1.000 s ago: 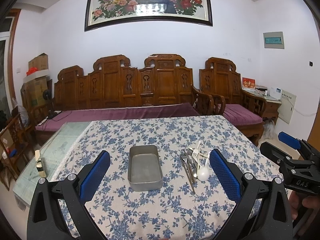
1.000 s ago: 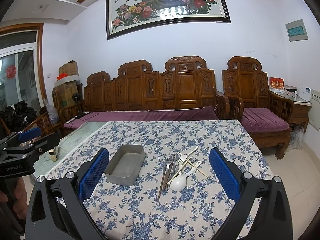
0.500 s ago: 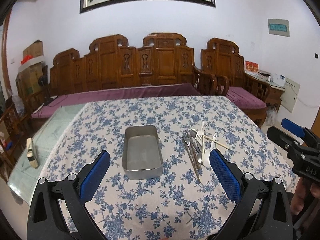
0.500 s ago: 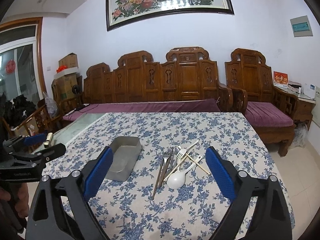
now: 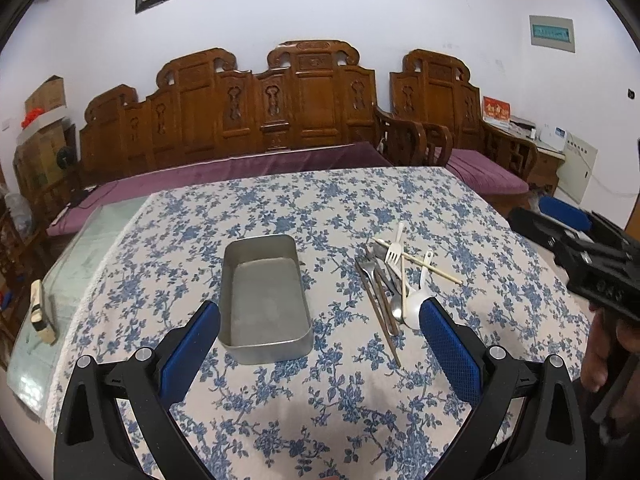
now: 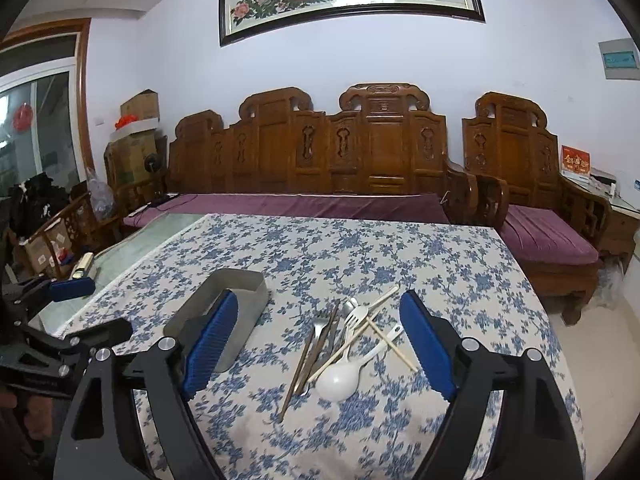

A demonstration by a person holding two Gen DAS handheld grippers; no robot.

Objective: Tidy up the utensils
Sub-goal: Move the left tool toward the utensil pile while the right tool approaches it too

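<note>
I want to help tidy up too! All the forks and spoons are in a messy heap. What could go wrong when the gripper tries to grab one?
The utensils lie crossed over each other, so pulling one could drag or flick its neighbours across the tablecloth. The chopsticks are thin and flat on the cloth, so the open right gripper might slip off them. The metal tin looks light and loose, so a bump could shove it.

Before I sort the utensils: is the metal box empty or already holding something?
Empty: the metal box shows only its bare grey floor; the utensils lie beside it on the tablecloth.
</note>
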